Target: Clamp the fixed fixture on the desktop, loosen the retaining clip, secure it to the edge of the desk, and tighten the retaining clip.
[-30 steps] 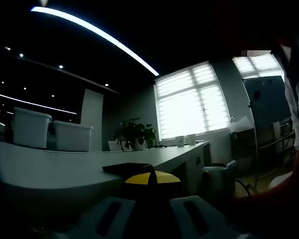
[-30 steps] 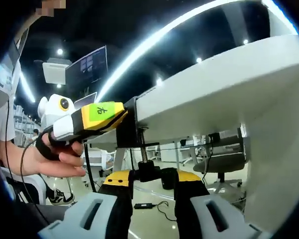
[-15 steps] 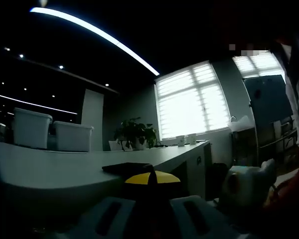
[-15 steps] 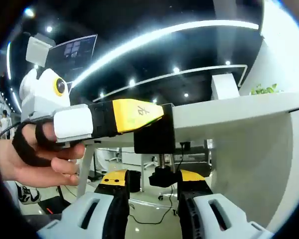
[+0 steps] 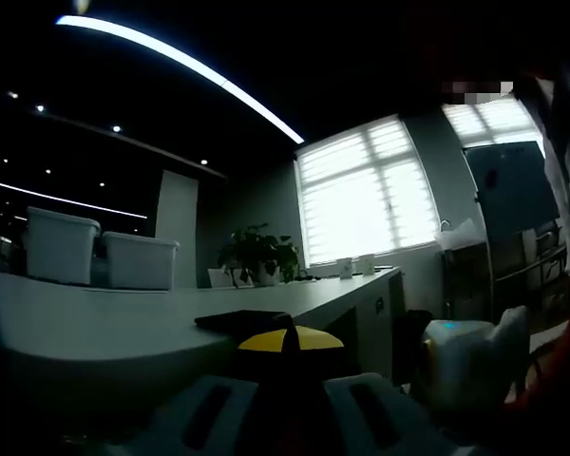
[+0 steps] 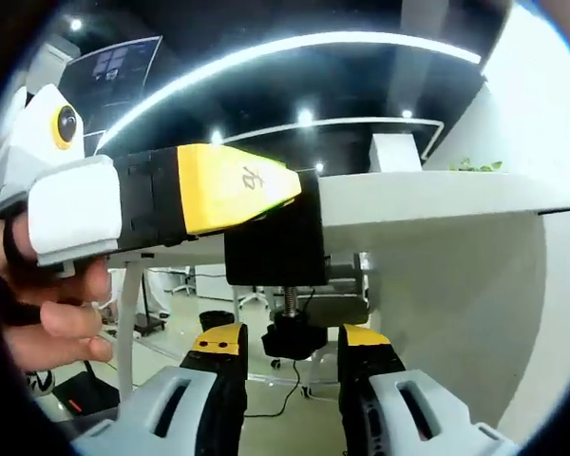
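Note:
The black clamp fixture (image 6: 271, 252) sits on the edge of the white desk (image 6: 437, 199). My left gripper (image 6: 285, 204), with its yellow jaw on top, is shut on the fixture. A threaded screw (image 6: 290, 302) hangs below the desk edge and ends in a black knob (image 6: 296, 338). My right gripper (image 6: 293, 340) is open, its yellow-tipped jaws on either side of the knob with small gaps showing. In the left gripper view, the left gripper (image 5: 290, 347) holds the fixture's black top (image 5: 242, 321) on the desk (image 5: 95, 318). The right gripper (image 5: 465, 361) shows at lower right.
A person's hand (image 6: 47, 323) holds the left gripper. Two white bins (image 5: 59, 245), a potted plant (image 5: 256, 255) and cups (image 5: 353, 268) stand on the far part of the desk by a bright window (image 5: 366, 195). Under the desk are floor and chair legs (image 6: 209, 318).
The right gripper view has swung around and come nearer to the fixture, and the knob now looks smaller between the jaws. In the left gripper view, the right gripper has come in at lower right.

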Demonstrator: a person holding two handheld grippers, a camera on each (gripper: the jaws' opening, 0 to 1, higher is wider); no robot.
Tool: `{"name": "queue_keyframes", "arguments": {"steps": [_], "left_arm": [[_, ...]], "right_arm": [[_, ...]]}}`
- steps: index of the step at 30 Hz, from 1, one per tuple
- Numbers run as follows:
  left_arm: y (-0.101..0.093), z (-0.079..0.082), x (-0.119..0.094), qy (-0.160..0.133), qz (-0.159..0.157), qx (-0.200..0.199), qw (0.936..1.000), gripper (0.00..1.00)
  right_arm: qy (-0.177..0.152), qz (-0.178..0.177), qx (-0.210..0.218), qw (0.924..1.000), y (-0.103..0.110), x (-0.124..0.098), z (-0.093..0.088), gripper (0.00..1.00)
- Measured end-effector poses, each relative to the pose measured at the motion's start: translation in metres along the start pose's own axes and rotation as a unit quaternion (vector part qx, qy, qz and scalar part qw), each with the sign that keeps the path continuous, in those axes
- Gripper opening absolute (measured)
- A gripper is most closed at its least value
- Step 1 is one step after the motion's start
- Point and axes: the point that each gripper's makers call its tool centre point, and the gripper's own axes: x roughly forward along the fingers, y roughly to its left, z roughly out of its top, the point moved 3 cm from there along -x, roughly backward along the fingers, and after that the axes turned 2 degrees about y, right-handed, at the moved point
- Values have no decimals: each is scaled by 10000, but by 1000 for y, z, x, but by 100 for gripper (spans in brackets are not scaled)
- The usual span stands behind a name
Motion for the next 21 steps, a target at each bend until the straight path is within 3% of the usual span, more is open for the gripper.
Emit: {"name": "queue_keyframes", "arguments": {"steps": [11, 14, 18, 21], "left_arm": [[0, 0, 0, -28, -10, -18, 10000, 1], [1, 0, 0, -16, -28, -8, 10000, 1], [1, 0, 0, -13, -30, -7, 10000, 1], [1, 0, 0, -16, -35, -15, 10000, 1]], "right_arm": [[82, -136, -5, 9999, -5, 7, -3, 27], [127, -22, -15, 9999, -5, 9, -4, 27], [7, 548, -97, 9985, -5, 10, -4, 27], [-70, 1274, -231, 9916, -6, 11, -5, 26]]}}
